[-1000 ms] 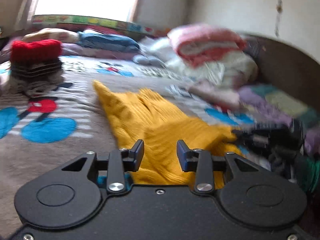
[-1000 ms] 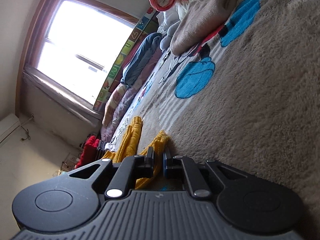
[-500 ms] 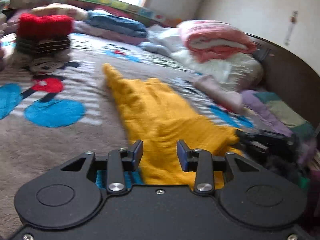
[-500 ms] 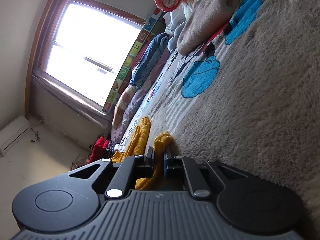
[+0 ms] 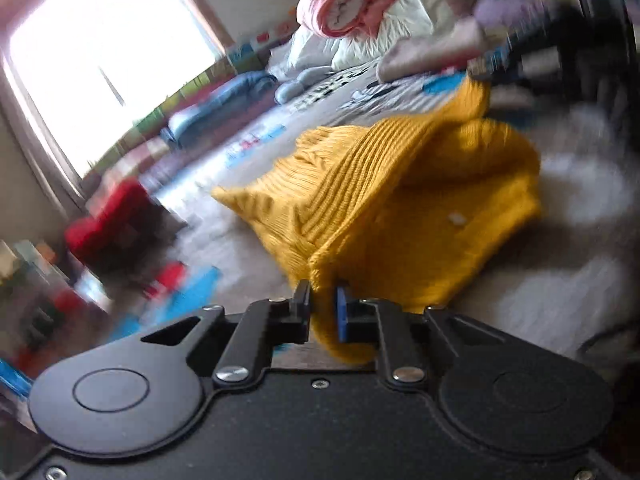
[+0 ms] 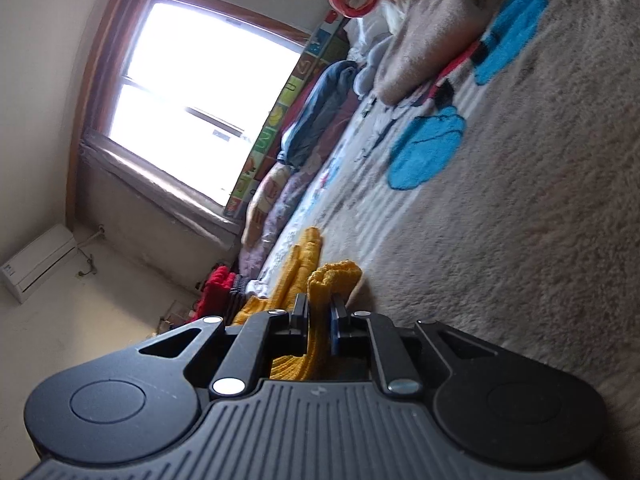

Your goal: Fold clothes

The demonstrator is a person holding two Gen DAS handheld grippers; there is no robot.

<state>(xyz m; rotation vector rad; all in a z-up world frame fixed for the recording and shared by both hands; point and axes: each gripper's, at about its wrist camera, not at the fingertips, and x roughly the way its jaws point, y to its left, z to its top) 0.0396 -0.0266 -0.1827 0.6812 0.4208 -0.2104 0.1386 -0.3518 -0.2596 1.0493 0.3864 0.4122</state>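
A yellow ribbed knit sweater (image 5: pixel 384 200) lies bunched on the grey patterned blanket (image 5: pixel 560 288) on the bed. My left gripper (image 5: pixel 322 304) is shut on a near edge of the sweater and lifts a fold of it. My right gripper (image 6: pixel 319 312) is shut on another edge of the same sweater (image 6: pixel 316 280), low against the blanket (image 6: pixel 520 240). The view from the left wrist is blurred and tilted.
A stack of folded clothes with a red item on top (image 5: pixel 112 224) sits at the left. A pile of pink and white bedding (image 5: pixel 360 12) lies at the far end, with blue and purple bundles (image 6: pixel 320 116) under the window (image 6: pixel 200 92).
My left gripper was open above the sweater; now it is shut on its edge and has swung, tilting the view. The sweater has bunched up. My right gripper stays shut on it.
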